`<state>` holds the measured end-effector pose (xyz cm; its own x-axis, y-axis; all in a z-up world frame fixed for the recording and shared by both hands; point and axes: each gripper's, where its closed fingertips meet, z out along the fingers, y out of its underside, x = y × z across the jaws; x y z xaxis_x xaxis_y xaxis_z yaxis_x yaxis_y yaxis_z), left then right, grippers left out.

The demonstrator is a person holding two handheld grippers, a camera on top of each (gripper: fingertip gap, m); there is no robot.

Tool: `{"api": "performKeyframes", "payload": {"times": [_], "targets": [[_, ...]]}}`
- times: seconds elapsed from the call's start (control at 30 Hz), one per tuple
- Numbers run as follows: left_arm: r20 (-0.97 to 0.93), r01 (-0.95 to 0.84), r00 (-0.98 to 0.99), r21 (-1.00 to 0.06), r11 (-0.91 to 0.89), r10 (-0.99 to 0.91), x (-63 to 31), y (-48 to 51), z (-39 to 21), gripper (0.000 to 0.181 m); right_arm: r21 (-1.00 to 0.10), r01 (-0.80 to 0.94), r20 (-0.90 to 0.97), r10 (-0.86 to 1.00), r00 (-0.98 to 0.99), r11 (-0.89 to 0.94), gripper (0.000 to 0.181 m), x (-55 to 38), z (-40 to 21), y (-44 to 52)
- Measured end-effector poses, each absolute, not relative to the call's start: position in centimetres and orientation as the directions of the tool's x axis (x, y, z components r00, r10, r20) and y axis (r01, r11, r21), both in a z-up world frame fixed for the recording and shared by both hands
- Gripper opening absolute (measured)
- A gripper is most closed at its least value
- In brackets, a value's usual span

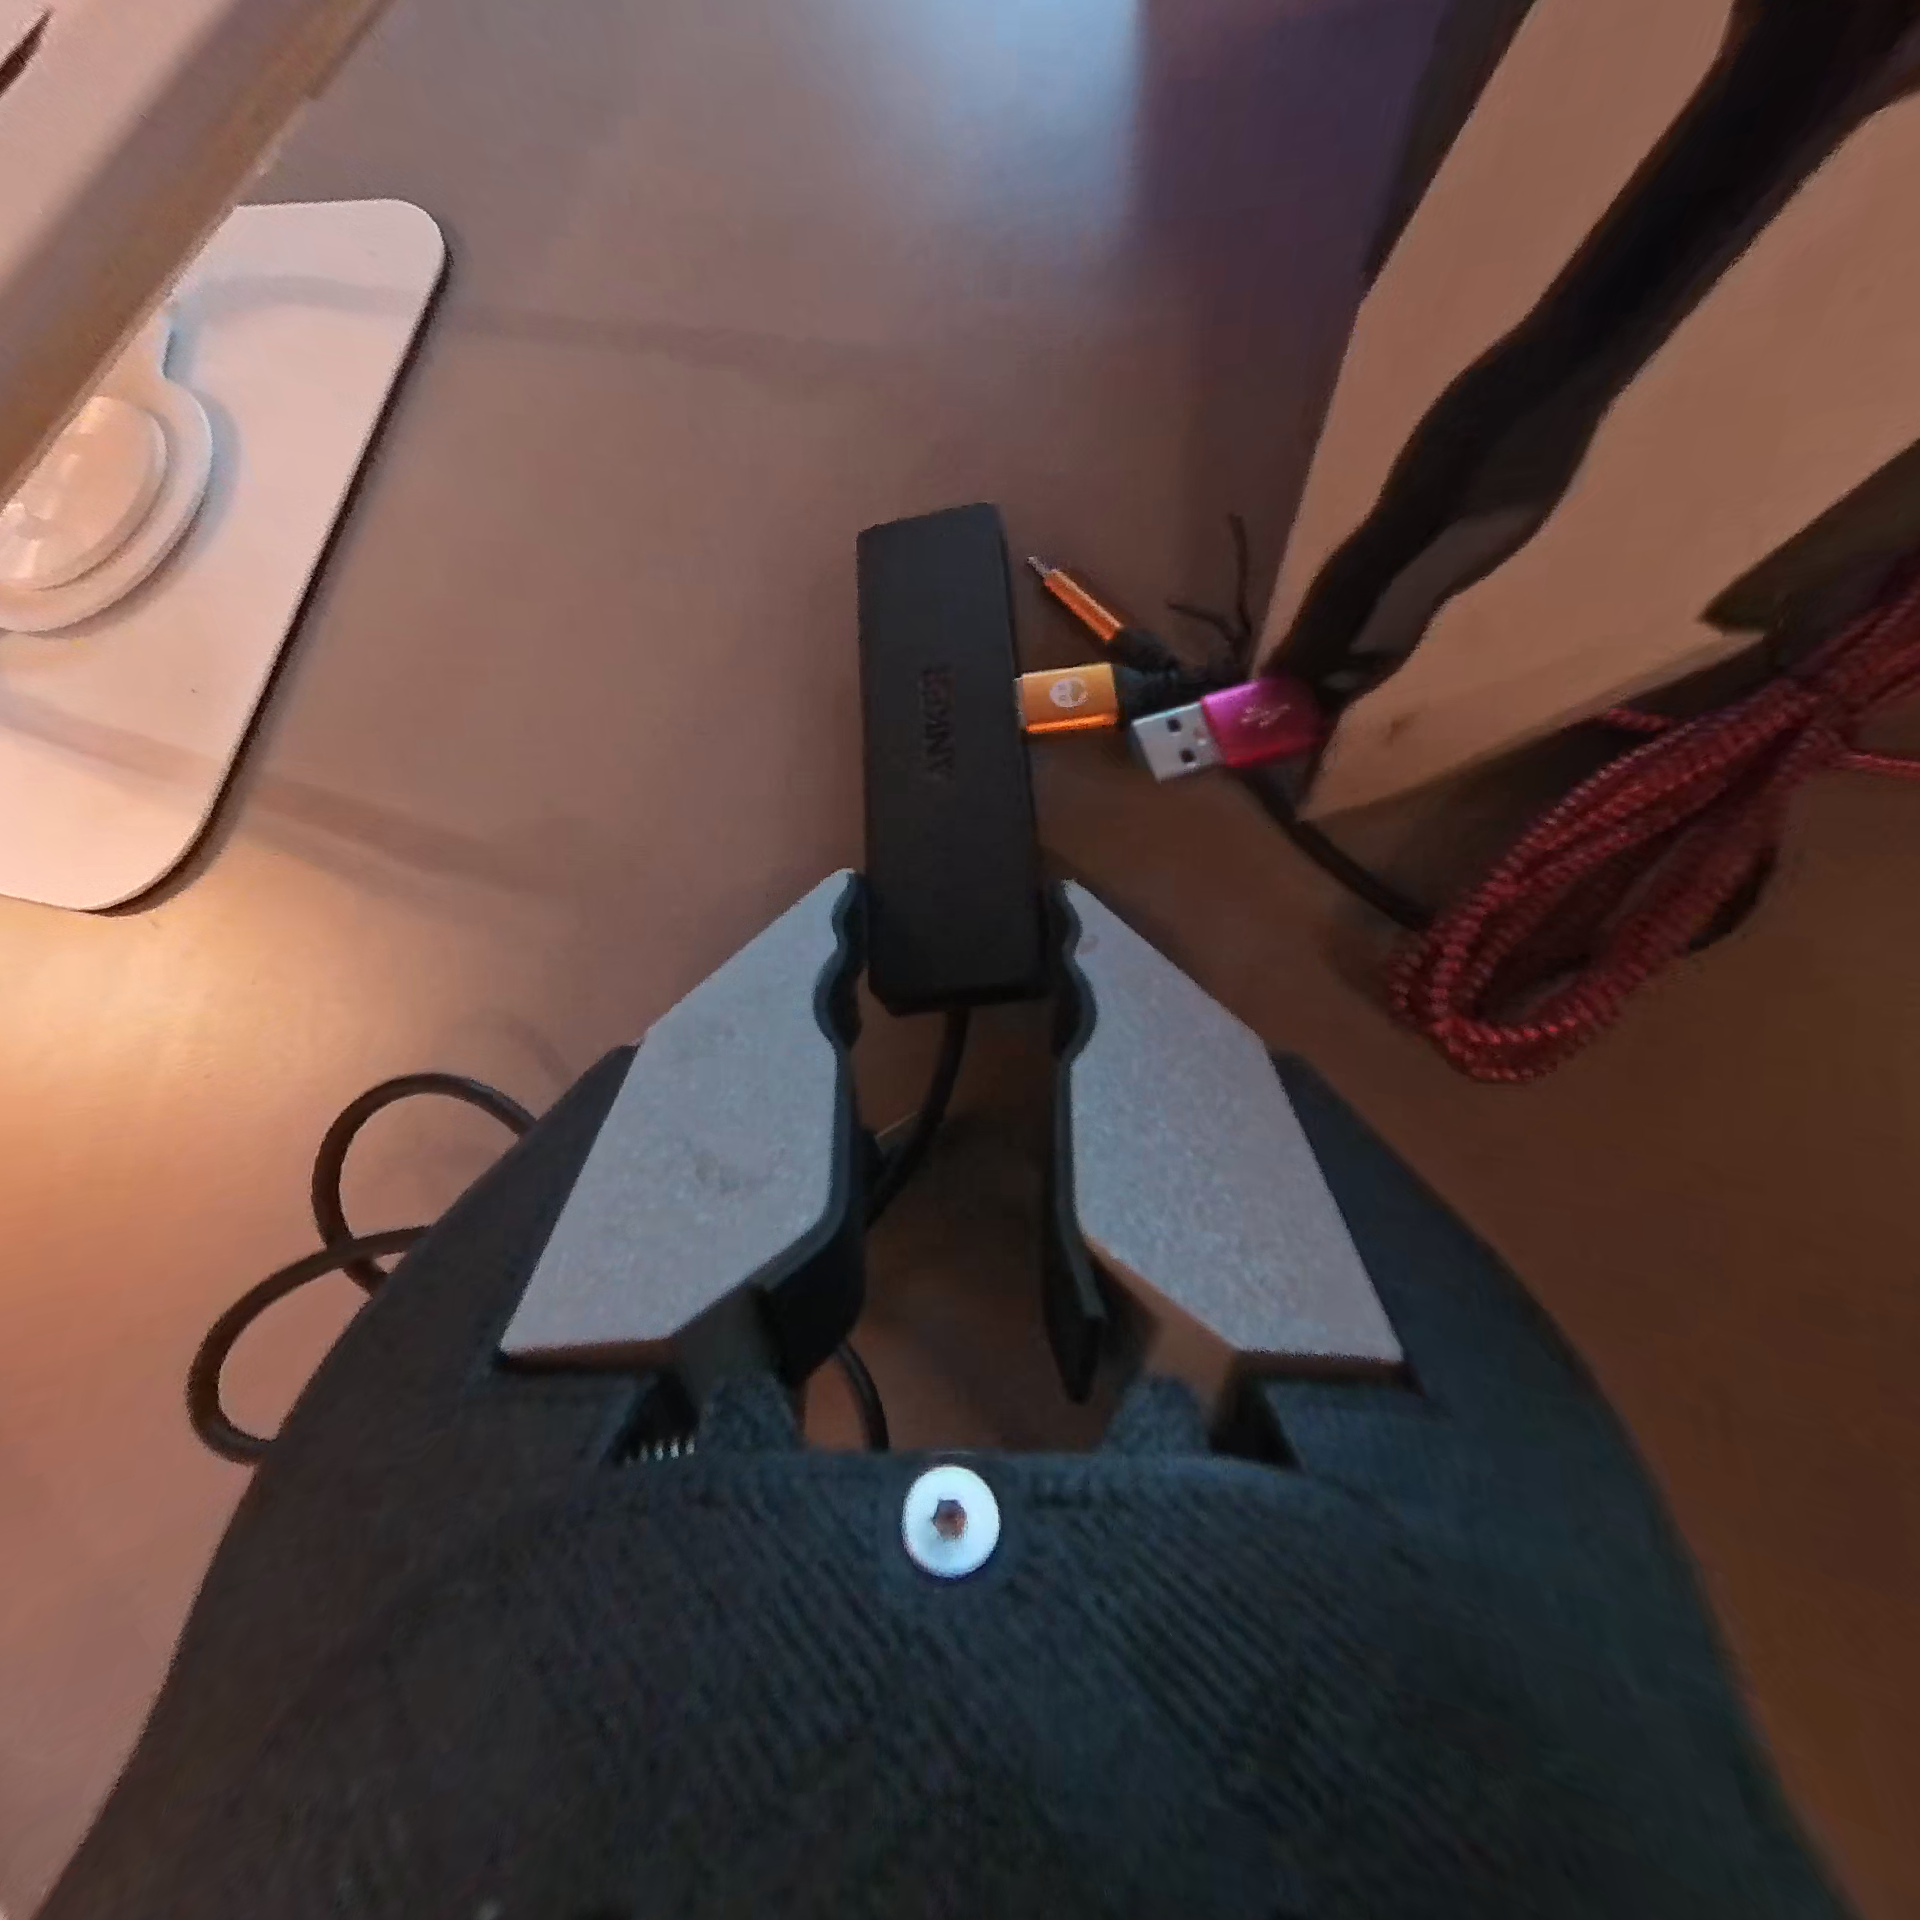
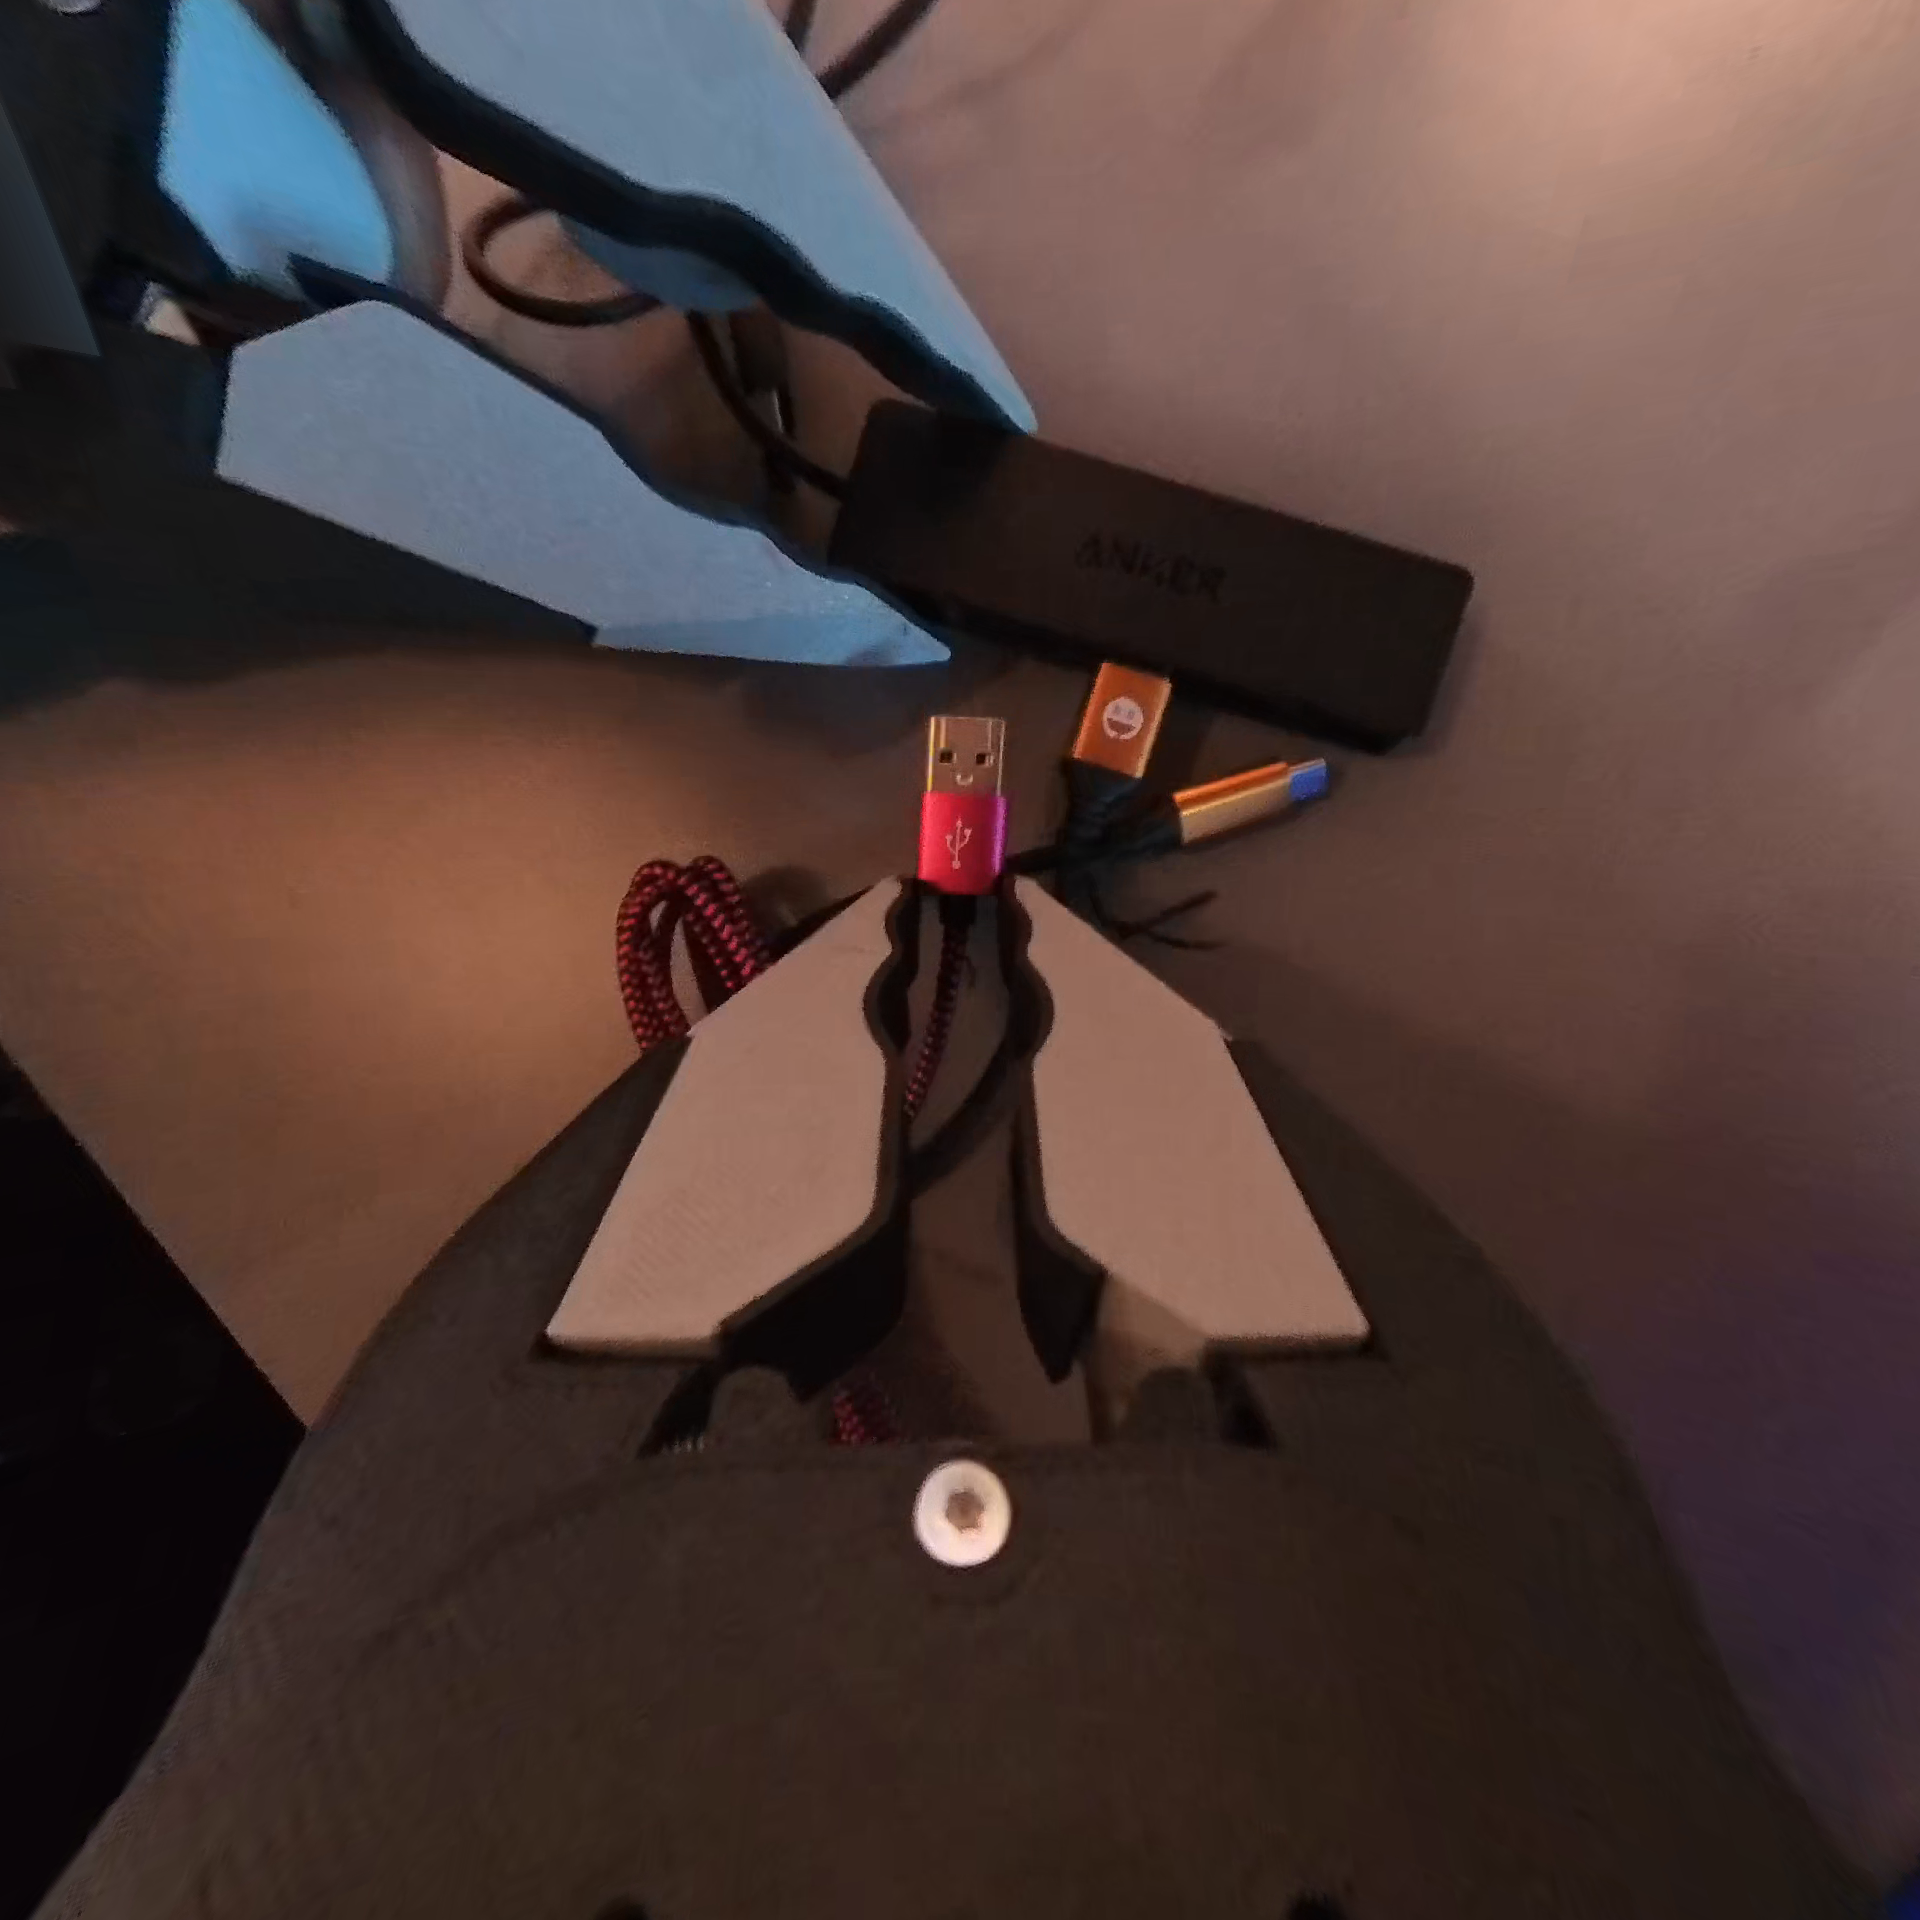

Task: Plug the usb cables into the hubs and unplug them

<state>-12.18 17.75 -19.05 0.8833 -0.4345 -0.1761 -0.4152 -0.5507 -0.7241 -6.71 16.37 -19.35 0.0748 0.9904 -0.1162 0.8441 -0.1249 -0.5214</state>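
Hub (image 1: 951,764), black and slim, lies flat on the brown table (image 1: 644,520), and everything else sits around it. The left gripper (image 1: 956,920) has its fingers (image 1: 748,1049) narrowed onto the hub's cable end, one on each long side, pinning it there. The hub's own thin black cable (image 1: 343,1226) runs back from that end and loops on the table beside the gripper. An orange plug (image 1: 1070,701) is seated in a port on the hub's long side, and a second orange plug (image 1: 1081,605) lies loose on the table just beside it, both joined by a short black cord with frayed ends. The right gripper (image 2: 961,894) comes at the same long side of the hub, its fingers (image 2: 790,1122) clamped on the pink shell of a plug (image 2: 961,810) whose metal tip points toward the hub but stands apart from it, next to the seated orange plug. The red braided cable (image 1: 1579,914) of this plug runs back between the fingers and lies in a heap on the table behind them. Farther from the hub, beyond its left side, a white monitor stand (image 1: 260,499) rests on the table.
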Motion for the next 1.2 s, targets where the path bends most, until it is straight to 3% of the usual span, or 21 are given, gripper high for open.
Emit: {"api": "performKeyframes", "payload": {"times": [0.3,0.67,0.87,1.0,1.2], "targets": [[-0.3,-0.477,0.868,-0.722,-0.501,-0.395,-12.5,18.1,-18.0,0.032,-0.499,0.85,-0.007,0.982,0.19,-0.168,0.012,-7.8,-19.8,17.5],[-0.267,-0.468,0.869,-0.715,-0.518,-0.417,-12.7,17.8,-18.9,0.033,-0.472,0.877,0.095,0.984,0.154,-0.092,0.013,-7.3,-19.4,17.0],[-0.247,-0.453,0.875,-0.723,-0.522,-0.416,-13.1,17.7,-19.0,0.032,-0.46,0.888,0.164,0.982,0.095,-0.009,0.028,-6.9,-19.3,16.3],[-0.247,-0.454,0.873,-0.724,-0.519,-0.419,-13.1,17.6,-18.9,0.032,-0.48,0.877,0.253,0.961,0.111,0.025,0.024,-6.4,-18.3,17.3],[-0.247,-0.458,0.87,-0.724,-0.516,-0.426,-12.9,17.5,-18.9,0.032,-0.494,0.869,0.214,0.97,0.113,0.008,0.016,-6.6,-19.3,16.6]]}}
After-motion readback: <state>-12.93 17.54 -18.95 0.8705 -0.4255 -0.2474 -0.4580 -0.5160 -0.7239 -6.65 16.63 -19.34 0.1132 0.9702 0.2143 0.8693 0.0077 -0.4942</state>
